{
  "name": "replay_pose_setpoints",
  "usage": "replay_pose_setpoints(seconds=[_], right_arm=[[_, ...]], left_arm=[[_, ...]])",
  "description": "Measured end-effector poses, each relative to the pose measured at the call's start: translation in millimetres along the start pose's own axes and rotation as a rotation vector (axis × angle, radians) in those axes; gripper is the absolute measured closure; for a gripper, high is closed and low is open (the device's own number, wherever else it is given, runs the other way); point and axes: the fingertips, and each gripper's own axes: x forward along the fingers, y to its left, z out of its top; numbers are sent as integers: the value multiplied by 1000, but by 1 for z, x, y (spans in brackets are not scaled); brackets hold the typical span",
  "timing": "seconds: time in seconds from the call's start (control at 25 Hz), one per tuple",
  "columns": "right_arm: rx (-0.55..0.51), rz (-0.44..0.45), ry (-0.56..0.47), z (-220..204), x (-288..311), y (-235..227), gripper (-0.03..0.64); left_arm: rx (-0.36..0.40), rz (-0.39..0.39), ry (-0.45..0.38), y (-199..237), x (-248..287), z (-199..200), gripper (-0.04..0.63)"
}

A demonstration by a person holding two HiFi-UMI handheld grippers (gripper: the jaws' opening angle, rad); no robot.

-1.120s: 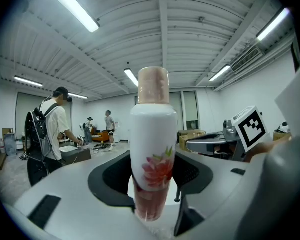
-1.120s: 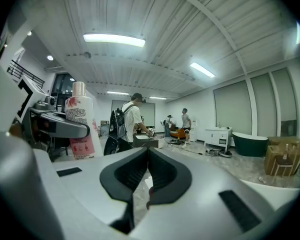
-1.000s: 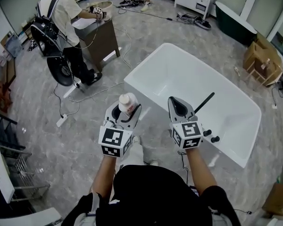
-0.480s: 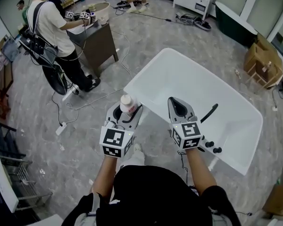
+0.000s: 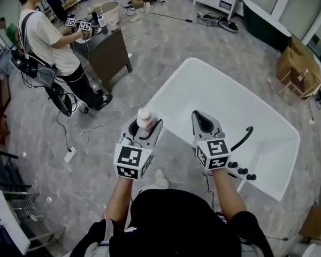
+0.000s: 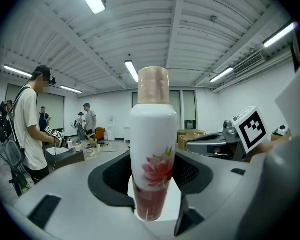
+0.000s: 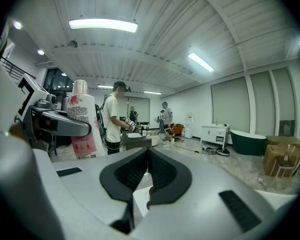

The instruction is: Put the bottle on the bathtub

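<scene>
Closer swings the bathtub (image 5: 224,98): against a second ago its near corner has slid in toward both tools, while the tools themselves hold the same spots out front.

And there's the left tool (image 5: 146,126), clamped on the bottle (image 5: 144,116). The left gripper view shows it plainly: the jaws pinch the lower part of the bottle (image 6: 154,144), which stands upright, white with a pink flower and a pale pink cap. The bottle is held up right at the bathtub's near corner, not set down on it.

Over to the right tool (image 5: 204,123), just beside its partner and over the bathtub's near rim. Its own view has the jaws of the right tool (image 7: 147,153) pressed together with nothing between them, and the bottle (image 7: 84,121) showing off to one side.

A black faucet (image 5: 244,137) curves up from the bathtub's near edge, close to the right tool. Well away from the bathtub, a person in a white shirt (image 5: 43,36) works at a brown cabinet (image 5: 104,50).
</scene>
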Motion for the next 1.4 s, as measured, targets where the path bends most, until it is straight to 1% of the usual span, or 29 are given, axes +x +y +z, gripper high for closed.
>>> replay_pose_setpoints(seconds=[0.24,0.44,0.56,0.68,1.04,1.28,1.4], right_arm=[[12,-35,32,9,42,-9,592],[21,-76,58,1,65,-10,592],[32,-94,73,-8,74,-11,592],[41,-103,92,-20,75,-12,592],[55,-110,133,-42,86,-21,592],[72,-97,180,-66,92,-35,592],[79,-84,210,-79,96,-42,592]], left_arm=[[-10,-43,18,36,36,10,356],[-16,-93,37,56,55,0,356],[-11,-109,47,63,65,-9,356],[-4,-117,59,65,71,-22,356],[-26,-145,100,63,92,-47,356],[-54,-147,142,54,110,-68,356],[-54,-147,161,50,120,-81,356]])
